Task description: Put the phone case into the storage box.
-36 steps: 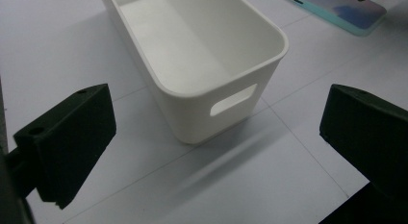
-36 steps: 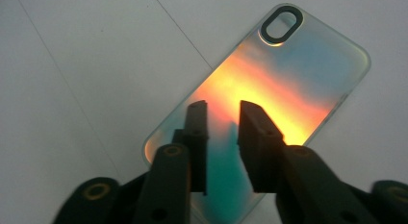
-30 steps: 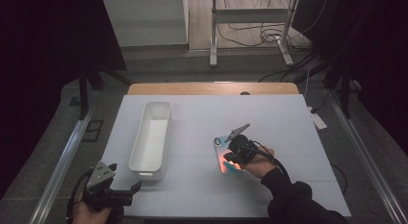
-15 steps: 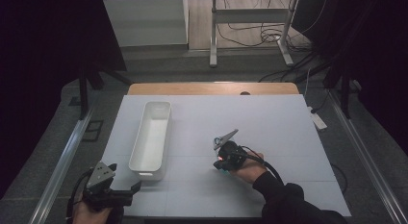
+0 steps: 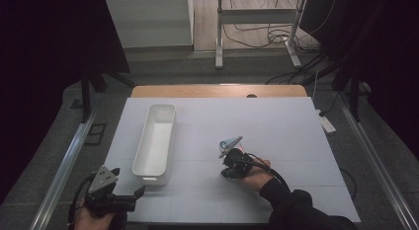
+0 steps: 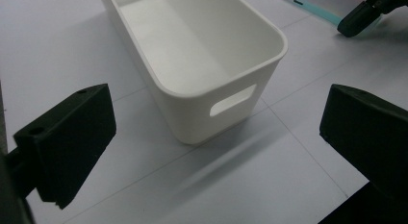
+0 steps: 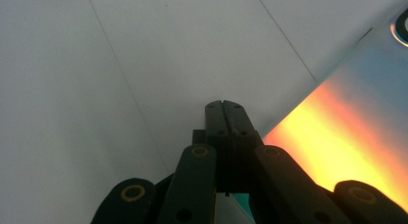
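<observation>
Beside the right gripper (image 7: 224, 108), touching its side, a flat iridescent card (image 7: 346, 128) lies on the counter (image 5: 296, 126); jaws clenched on nothing, tips down at the card's edge. Card's long axis runs away toward the far side. Left gripper (image 5: 129, 196), released, sits well apart, facing the white bin (image 6: 202, 65). Right gripper view shows the card's orange sheen; left gripper view shows its far corner (image 6: 332, 3).

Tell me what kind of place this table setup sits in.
Probably a lab or recording workspace, not a home. A white-topped table stands between metal rails, loose cables run across the floor by a metal stand, dark curtains hang around, and one white bin lies ready.
</observation>
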